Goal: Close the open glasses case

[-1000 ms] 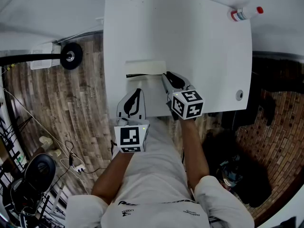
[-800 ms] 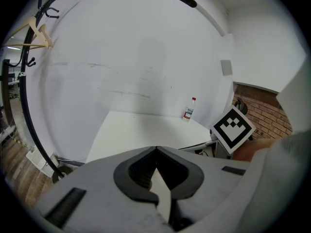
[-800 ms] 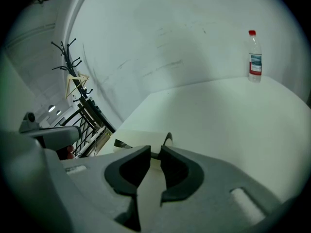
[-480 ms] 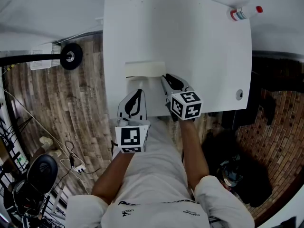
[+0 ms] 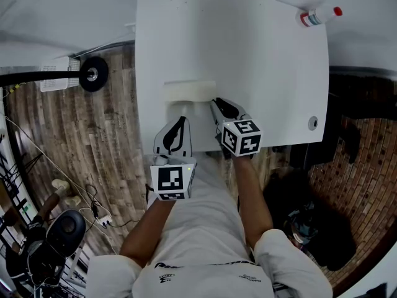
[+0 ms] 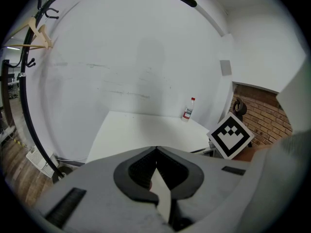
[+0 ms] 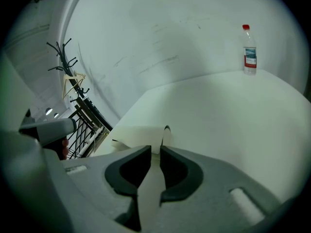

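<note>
A cream glasses case (image 5: 189, 92) lies on the white table (image 5: 267, 73) near its front edge, and no dark opening shows along its lid. My left gripper (image 5: 180, 121) is shut and points at the case's near side. The left gripper view faces the wall, so the case is hidden behind the shut left gripper (image 6: 156, 150). My right gripper (image 5: 218, 100) rests at the case's right end, its jaws nearly together with nothing seen between them. In the right gripper view the case (image 7: 138, 134) lies just past the right gripper (image 7: 155, 148).
A small plastic bottle with a red cap (image 5: 319, 17) lies at the table's far right corner; the bottle (image 7: 250, 50) also shows in the right gripper view. A round hole (image 5: 312, 124) sits near the table's right edge. Wooden floor, cables and a black caster surround the table on the left.
The dark slit of the case's opening has gone as the lid came down. The right gripper shifted slightly toward me; the left gripper barely moved.
</note>
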Available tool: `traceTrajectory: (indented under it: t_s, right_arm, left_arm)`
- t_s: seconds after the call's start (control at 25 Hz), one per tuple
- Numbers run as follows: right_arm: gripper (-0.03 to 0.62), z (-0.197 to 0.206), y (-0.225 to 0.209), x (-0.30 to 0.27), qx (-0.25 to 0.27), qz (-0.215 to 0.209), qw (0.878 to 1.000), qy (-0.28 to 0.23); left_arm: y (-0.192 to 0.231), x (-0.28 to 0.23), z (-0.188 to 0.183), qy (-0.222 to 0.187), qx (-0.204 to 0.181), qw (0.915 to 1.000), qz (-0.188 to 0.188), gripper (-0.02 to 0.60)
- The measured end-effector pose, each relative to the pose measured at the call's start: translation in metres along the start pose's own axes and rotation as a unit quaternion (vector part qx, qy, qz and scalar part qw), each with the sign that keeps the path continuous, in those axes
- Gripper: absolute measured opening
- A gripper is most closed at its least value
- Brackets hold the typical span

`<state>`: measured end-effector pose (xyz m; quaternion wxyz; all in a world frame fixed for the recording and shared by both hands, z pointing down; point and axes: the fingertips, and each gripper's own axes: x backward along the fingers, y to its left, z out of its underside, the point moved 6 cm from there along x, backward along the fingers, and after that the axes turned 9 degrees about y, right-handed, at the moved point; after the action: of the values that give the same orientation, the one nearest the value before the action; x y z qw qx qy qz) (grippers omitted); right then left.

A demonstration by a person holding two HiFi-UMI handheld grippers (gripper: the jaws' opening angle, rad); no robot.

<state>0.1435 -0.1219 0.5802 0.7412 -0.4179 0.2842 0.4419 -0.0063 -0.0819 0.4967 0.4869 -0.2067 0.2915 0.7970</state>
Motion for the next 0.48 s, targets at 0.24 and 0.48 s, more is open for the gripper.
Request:
traceTrajectory:
  t_s: [0.24, 0.48]
  right_arm:
    - [0.055, 0.005, 0.0006, -0.0038, 0.002, 0.007, 1.0, 0.01]
    - [0.055, 0.0059, 0.0031, -0.0001, 0.007, 0.022, 1.0, 0.009]
  left_arm:
    - [0.0016, 0.0038, -0.0006, -0.003, 0.001, 1.0, 0.0, -0.002]
    - [0.0045, 0.007, -0.001, -0.002, -0.005, 1.0, -0.005, -0.002]
